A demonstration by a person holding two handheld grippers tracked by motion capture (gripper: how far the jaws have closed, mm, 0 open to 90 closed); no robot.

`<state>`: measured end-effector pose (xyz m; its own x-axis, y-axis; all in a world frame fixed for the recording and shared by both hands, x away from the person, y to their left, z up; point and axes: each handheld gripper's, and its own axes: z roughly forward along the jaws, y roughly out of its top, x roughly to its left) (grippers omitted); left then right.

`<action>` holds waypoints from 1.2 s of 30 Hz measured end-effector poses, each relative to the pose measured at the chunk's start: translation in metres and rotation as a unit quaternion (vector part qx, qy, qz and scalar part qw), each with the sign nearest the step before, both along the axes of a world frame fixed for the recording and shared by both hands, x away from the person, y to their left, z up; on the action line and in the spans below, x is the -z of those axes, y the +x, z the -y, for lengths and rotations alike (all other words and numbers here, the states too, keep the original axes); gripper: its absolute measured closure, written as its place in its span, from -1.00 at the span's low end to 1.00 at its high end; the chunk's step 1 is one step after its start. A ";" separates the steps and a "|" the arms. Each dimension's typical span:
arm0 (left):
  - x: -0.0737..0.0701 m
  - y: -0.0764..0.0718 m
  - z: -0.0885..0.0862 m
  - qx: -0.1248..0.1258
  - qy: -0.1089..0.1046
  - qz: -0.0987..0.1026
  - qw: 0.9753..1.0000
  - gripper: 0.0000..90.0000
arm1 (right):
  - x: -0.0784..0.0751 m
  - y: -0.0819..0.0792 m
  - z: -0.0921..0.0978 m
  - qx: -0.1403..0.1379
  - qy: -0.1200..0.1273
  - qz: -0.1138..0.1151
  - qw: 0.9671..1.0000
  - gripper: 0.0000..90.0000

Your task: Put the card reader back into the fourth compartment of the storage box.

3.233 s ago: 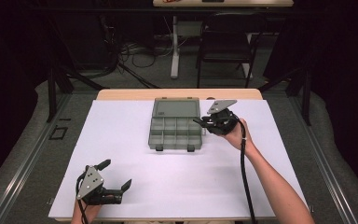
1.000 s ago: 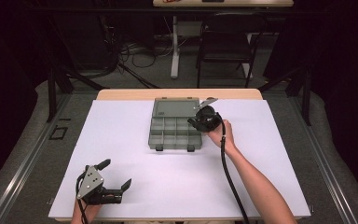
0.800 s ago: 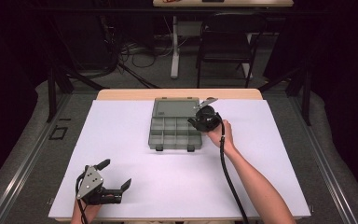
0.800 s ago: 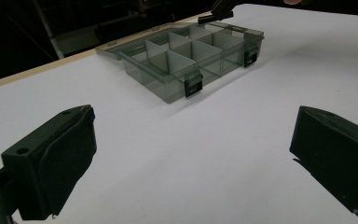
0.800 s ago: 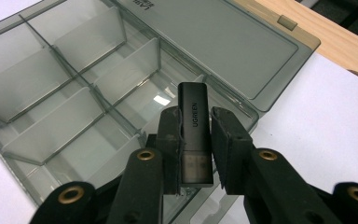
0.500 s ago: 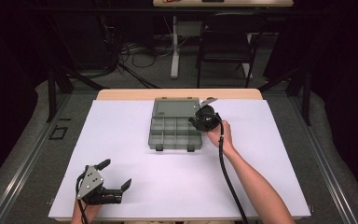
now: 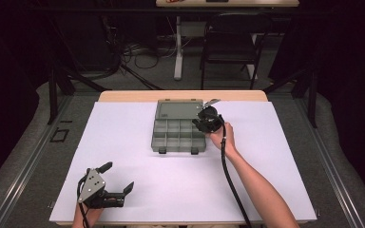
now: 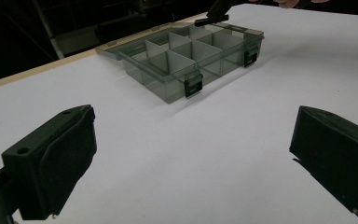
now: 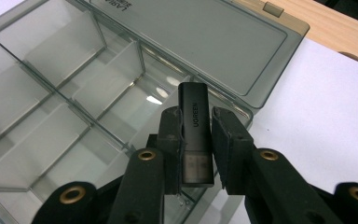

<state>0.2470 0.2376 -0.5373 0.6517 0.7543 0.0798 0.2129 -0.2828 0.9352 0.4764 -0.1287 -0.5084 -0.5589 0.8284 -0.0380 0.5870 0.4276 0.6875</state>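
Two grippers: yours.
Right gripper (image 9: 196, 140): clamps the black adapter (image 9: 195, 135) (marked UGREEN) over the organizer box (image 7: 178, 133), at its right compartments.
Left gripper (image 7: 116, 183): jaws wide apart, well before the box.

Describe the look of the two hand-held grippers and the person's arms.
Both grippers are black. The left gripper carries a grey three-cornered plate with dark holes. The right gripper has brass-coloured rivets on its linkage and blocky jaw pads; a black cable trails along the forearm. Both forearms are bare, no sleeves in sight.

Our right gripper (image 7: 203, 121) reaches toward twelve o'clock, jaws clamped; our left gripper (image 7: 119, 178) rests at seven o'clock, jaws spread.
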 end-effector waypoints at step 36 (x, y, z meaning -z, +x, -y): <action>0.000 -0.001 0.002 0.011 0.004 0.001 1.000 -0.98 | -0.011 -0.017 0.009 -0.054 0.043 -0.031 0.997 -0.84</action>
<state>0.2464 0.2353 -0.5375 0.6680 0.7389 0.0879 0.2042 -0.2956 0.9332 0.4595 -0.1378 -0.4974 -0.6446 0.7615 0.0674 0.5823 0.4319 0.6888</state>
